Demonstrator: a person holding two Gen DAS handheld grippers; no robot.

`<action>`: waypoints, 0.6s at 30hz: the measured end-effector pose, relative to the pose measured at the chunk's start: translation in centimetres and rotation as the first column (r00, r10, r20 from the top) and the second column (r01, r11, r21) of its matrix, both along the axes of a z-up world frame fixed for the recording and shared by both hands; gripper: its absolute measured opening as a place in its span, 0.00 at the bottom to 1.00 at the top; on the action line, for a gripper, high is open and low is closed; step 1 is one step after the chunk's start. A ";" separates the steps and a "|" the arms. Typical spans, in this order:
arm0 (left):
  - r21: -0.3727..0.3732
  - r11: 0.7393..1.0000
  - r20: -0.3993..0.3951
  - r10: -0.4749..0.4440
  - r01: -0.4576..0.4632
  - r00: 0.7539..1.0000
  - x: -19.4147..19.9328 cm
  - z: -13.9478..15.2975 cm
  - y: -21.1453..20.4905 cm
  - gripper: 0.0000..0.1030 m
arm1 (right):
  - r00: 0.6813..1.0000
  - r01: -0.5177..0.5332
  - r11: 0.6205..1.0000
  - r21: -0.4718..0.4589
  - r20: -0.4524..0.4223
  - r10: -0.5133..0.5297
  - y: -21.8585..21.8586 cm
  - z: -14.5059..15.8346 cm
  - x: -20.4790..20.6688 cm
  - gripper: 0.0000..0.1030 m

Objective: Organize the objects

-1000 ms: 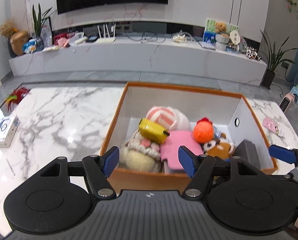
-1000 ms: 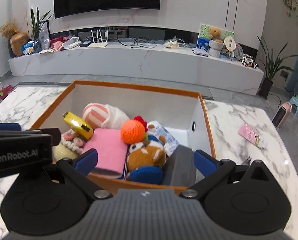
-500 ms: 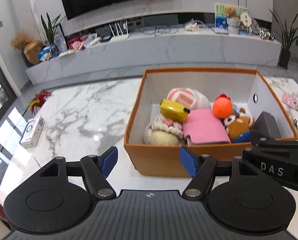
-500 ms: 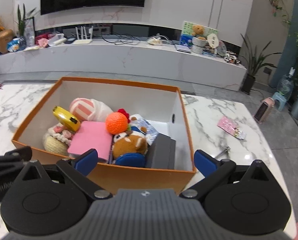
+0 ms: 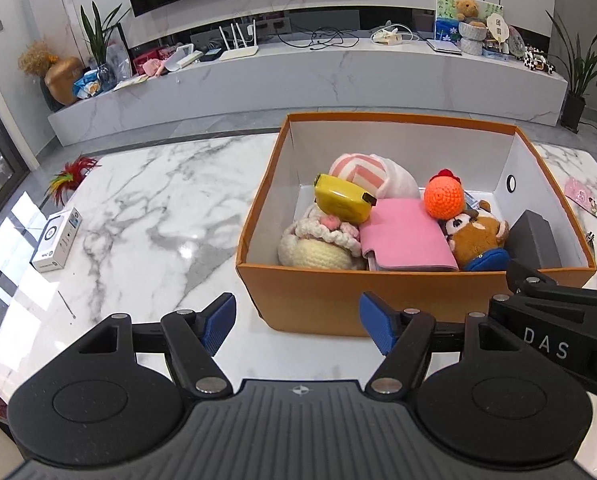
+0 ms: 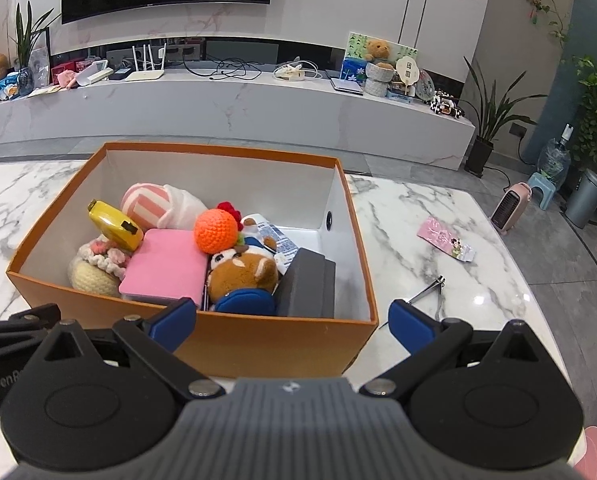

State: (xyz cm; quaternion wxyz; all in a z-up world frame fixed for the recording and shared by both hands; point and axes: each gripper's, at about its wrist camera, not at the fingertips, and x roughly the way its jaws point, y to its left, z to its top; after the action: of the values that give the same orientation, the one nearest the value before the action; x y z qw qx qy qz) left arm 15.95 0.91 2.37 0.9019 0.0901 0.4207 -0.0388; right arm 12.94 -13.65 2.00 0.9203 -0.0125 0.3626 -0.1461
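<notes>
While both grippers hover just short of its near wall, an orange box (image 5: 322,292) sits on the marble worktop (image 5: 146,208) — packed with toys. Inside, a yellow tape measure (image 5: 340,200) lies toward 10 o'clock, a pink case (image 5: 406,238) at centre, an orange crochet ball (image 5: 444,199) toward 1 o'clock, a brown plush (image 5: 476,236) and a grey block (image 5: 534,240) toward 3 o'clock. The left gripper (image 5: 297,325) is released, nothing between its blue pads. The right gripper (image 6: 292,320) is spread wide and empty — nail clippers (image 6: 432,292) lie at its 2 o'clock.
</notes>
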 end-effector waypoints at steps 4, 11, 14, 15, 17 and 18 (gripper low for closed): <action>-0.011 1.000 -0.015 0.002 -0.002 1.000 0.1 -0.2 0.1 0.78 | 1.000 0.000 1.000 -0.001 -0.005 0.000 0.0 -0.1 0.1 0.99; -0.010 1.000 -0.016 -0.008 0.008 1.000 0.0 -0.2 0.0 0.78 | 1.000 -0.001 1.000 -0.009 -0.006 0.001 0.0 -0.1 0.1 0.99; -0.011 1.000 -0.023 -0.015 0.015 1.000 0.0 -0.3 -0.1 0.78 | 1.000 0.000 1.000 -0.015 -0.006 0.000 -0.1 -0.1 0.1 0.99; -0.011 1.000 -0.024 -0.018 0.018 1.000 0.0 -0.3 -0.1 0.78 | 1.000 0.000 1.000 -0.017 -0.006 0.000 -0.1 -0.1 0.1 0.99; -0.006 1.000 -0.021 -0.024 0.024 0.999 0.0 -0.3 -0.2 0.78 | 1.000 -0.001 1.000 -0.019 -0.008 0.001 -0.2 -0.1 0.1 0.99; -0.003 1.000 -0.020 -0.026 0.026 0.999 0.0 -0.4 -0.2 0.78 | 1.000 0.000 1.000 -0.019 -0.008 0.000 -0.2 -0.1 0.1 0.99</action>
State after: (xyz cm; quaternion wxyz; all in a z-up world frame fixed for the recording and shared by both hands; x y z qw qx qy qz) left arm 15.93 0.67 2.01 0.8972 0.0939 0.4283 -0.0522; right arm 13.07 -13.88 1.94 0.9188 -0.0220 0.3647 -0.1494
